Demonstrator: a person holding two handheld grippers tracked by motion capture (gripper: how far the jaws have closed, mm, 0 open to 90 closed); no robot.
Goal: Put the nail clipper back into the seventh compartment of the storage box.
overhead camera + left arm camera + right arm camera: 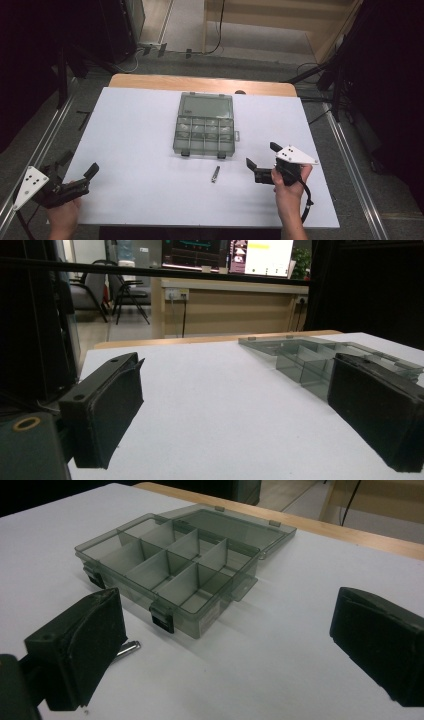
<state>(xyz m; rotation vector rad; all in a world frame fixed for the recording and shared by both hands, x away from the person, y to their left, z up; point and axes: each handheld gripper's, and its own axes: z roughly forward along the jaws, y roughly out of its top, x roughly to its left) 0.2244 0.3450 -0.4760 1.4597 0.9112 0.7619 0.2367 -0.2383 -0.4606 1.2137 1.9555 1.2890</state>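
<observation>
Small silvery metal pin [215,174] lay flat on our white counter [135,145], just in front of the smoky grey see-through plastic organiser box [205,135] w/ its lid folded back and dividers showing; pin and box were near but not touching. We had the right tongs [261,161] a little to the pin's right, jaws wide apart, gripping nothing. In the right gripper view the pin [126,649] peeked out from behind one jaw, close to a black latch on the box [170,575] front. Our left tongs [75,170] sat at the counter's near left corner, well apart from pin and box, also spread wide & empty. In the left gripper view the box [320,362] was ahead, towards the right-hand jaw.
</observation>
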